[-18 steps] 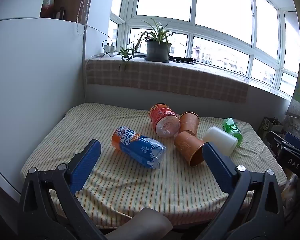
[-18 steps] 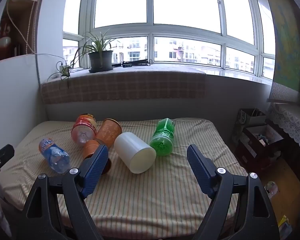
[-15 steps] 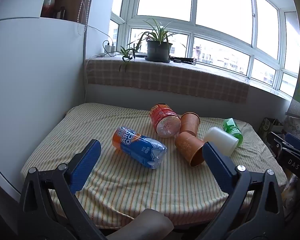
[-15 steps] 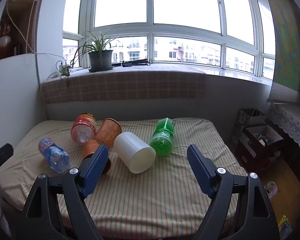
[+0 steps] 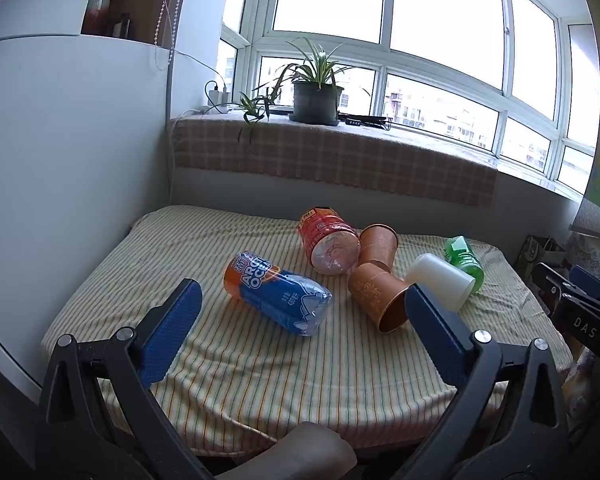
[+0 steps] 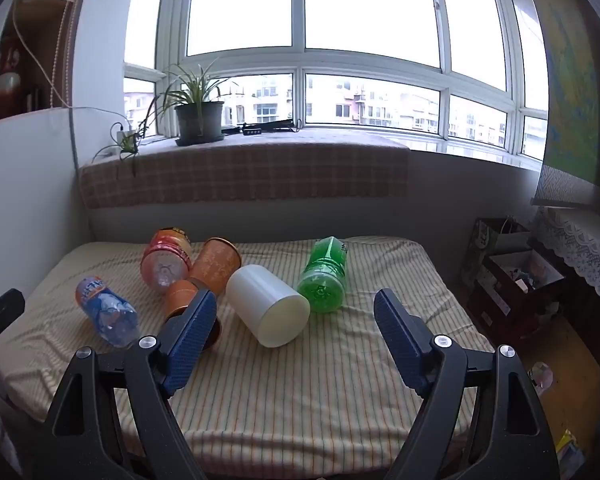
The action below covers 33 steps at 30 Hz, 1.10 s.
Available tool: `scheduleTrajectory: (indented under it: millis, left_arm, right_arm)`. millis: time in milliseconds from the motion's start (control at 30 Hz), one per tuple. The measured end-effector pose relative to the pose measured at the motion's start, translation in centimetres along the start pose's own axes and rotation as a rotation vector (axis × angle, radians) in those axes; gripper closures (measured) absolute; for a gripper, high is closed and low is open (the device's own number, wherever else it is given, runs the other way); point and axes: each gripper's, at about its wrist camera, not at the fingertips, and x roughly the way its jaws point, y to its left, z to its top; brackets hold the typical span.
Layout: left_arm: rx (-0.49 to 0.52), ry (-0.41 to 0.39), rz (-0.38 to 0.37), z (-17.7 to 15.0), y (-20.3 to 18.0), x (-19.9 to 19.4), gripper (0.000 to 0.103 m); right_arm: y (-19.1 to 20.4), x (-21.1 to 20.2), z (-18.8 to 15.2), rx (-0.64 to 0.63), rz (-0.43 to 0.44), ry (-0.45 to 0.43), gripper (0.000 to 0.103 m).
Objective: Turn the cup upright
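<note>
while on its side, white cup [image 6: 267,305] lies between right hand-held gripper [image 6: 295,318] fingers.

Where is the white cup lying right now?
The white cup lies on its side near the middle of the striped table, between the green bottle and the copper cups, ahead of the open right gripper.

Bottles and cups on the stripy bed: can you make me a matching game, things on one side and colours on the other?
Things:
1. bottle with the blue label
2. cup beside the green bottle
3. bottle nearest the right edge of the bed
4. cup with its open mouth facing the left gripper

Colours:
A. green
B. copper orange
C. white
D. blue and orange

Pairs: 1-D, 2-C, 3-A, 4-B
</note>
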Motion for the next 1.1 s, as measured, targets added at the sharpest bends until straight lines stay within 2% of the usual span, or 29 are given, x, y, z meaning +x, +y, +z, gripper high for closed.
scheduleTrajectory:
  millis: [1100]
  left_arm:
    - [-0.001,0.005,-0.007,-0.29,-0.47,-0.19,0.0]
  right_arm:
    - [0.06,0.34,-0.1,0.0,0.001,0.012,0.022]
